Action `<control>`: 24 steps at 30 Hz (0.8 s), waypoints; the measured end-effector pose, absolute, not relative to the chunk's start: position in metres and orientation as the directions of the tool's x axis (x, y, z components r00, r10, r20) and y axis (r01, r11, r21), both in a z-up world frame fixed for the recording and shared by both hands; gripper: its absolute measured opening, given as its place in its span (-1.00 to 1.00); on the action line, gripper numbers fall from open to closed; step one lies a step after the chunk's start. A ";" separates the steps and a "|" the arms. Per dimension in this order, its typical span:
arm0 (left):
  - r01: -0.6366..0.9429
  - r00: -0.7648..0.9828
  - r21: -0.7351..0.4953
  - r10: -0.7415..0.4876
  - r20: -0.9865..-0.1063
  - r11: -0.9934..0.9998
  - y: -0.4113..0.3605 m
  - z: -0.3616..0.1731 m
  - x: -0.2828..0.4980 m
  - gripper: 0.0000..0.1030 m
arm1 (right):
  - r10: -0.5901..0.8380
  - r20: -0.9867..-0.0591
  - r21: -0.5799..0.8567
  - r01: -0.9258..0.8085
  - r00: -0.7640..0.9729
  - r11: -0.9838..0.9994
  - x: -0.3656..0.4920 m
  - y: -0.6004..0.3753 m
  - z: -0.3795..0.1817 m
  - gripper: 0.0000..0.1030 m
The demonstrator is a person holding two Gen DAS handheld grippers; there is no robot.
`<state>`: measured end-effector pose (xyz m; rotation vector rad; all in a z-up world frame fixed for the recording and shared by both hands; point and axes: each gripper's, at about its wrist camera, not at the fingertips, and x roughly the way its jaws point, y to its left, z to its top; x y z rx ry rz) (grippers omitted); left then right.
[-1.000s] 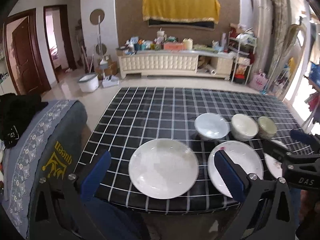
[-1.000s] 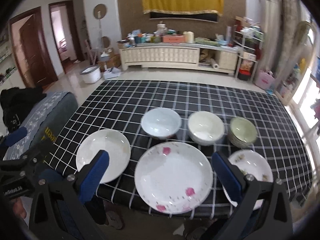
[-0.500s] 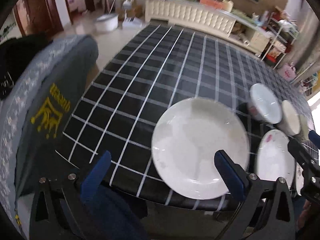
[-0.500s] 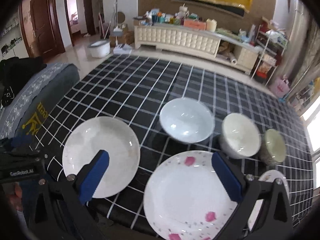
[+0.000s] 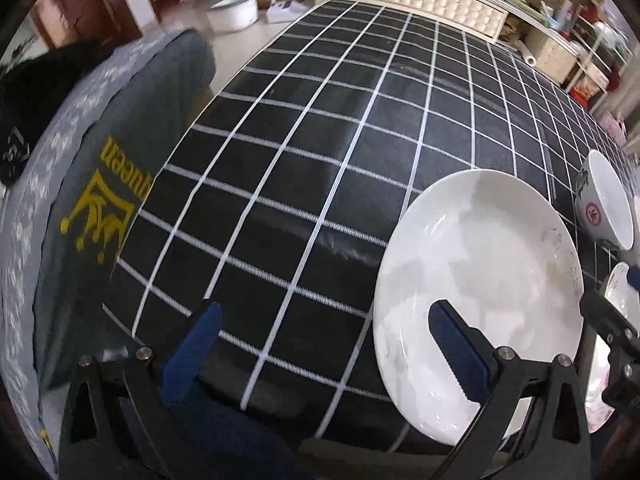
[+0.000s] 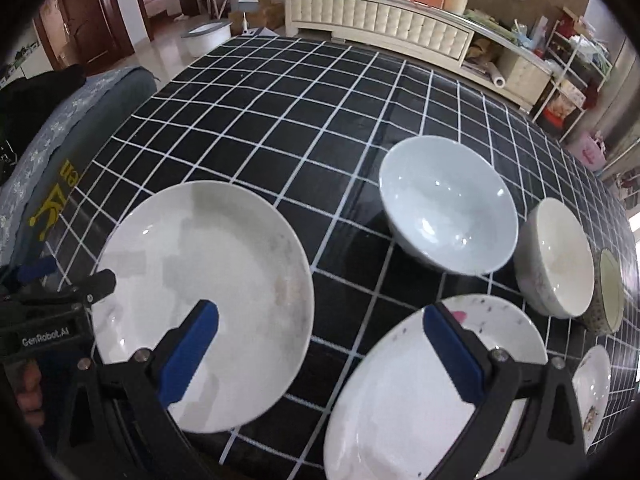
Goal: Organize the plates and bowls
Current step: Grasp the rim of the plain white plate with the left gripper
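A plain white plate [image 5: 476, 292] [image 6: 208, 280] lies near the front edge of the black checked table [image 5: 320, 120]. My left gripper [image 5: 324, 312] is open and empty, its right finger over that plate's near left part. To its right lies a pink-flowered plate [image 6: 420, 392]. My right gripper [image 6: 322, 312] is open and empty, one finger over each of these two plates. Behind them stand a pale blue bowl [image 6: 448, 204] [image 5: 608, 200], a cream bowl [image 6: 556, 256] and a green bowl [image 6: 610, 292]. A small plate [image 6: 592, 388] lies at the far right.
A grey cover with a yellow crown print [image 5: 100, 160] drapes a seat against the table's left side. A cream cabinet [image 6: 380, 20] and a white basin [image 5: 234, 12] on the floor lie beyond the table. A hand [image 6: 28, 384] holds the left gripper's body [image 6: 60, 300].
Both grippers have dropped lower and closer to the table's front edge. The left one has swung left, so the white plate now sits at its right. Both stay open.
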<state>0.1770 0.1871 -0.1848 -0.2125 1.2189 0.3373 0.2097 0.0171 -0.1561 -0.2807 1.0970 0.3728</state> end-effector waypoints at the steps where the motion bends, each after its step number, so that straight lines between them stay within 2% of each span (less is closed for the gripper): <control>1: -0.352 0.310 0.016 0.133 -0.941 0.936 0.186 -0.184 0.178 0.99 | 0.144 -0.900 -0.053 -0.431 0.412 0.901 0.210 0.019 -0.157 1.00; 4: -0.337 0.309 0.003 0.113 -0.944 0.941 0.186 -0.187 0.184 0.95 | 0.135 -0.905 -0.061 -0.438 0.404 0.897 0.214 0.023 -0.162 0.88; 5: -0.331 0.301 -0.005 0.101 -0.948 0.944 0.186 -0.188 0.186 0.88 | 0.142 -0.911 -0.048 -0.441 0.387 0.896 0.215 0.023 -0.164 0.72; 6: -0.323 0.296 -0.018 0.083 -0.951 0.946 0.189 -0.193 0.187 0.61 | 0.149 -0.917 -0.034 -0.443 0.371 0.896 0.217 0.023 -0.166 0.59; 7: -0.316 0.285 -0.045 0.050 -0.957 0.948 0.190 -0.197 0.189 0.25 | 0.150 -0.919 -0.030 -0.446 0.363 0.895 0.220 0.024 -0.169 0.55; 11: -0.290 0.282 -0.130 -0.046 -0.958 0.948 0.194 -0.205 0.192 -0.10 | 0.142 -0.934 -0.019 -0.443 0.327 0.896 0.224 0.025 -0.178 0.32; 13: -0.258 0.293 -0.139 -0.060 -0.954 0.956 0.188 -0.203 0.193 -0.47 | 0.143 -0.941 -0.005 -0.438 0.306 0.899 0.226 0.024 -0.183 0.18; 15: -0.231 0.298 -0.156 -0.083 -0.951 0.960 0.181 -0.201 0.194 -0.65 | 0.147 -0.946 0.007 -0.436 0.289 0.900 0.225 0.024 -0.186 0.00; 20: -0.220 0.302 -0.148 -0.077 -0.950 0.964 0.178 -0.200 0.196 -0.66 | 0.184 -0.947 0.051 -0.440 0.265 0.897 0.221 0.027 -0.190 -0.32; 24: -0.196 0.320 -0.126 -0.058 -0.946 0.972 0.167 -0.198 0.189 -0.66 | 0.172 -0.942 0.042 -0.405 0.289 0.913 0.218 0.026 -0.190 -0.32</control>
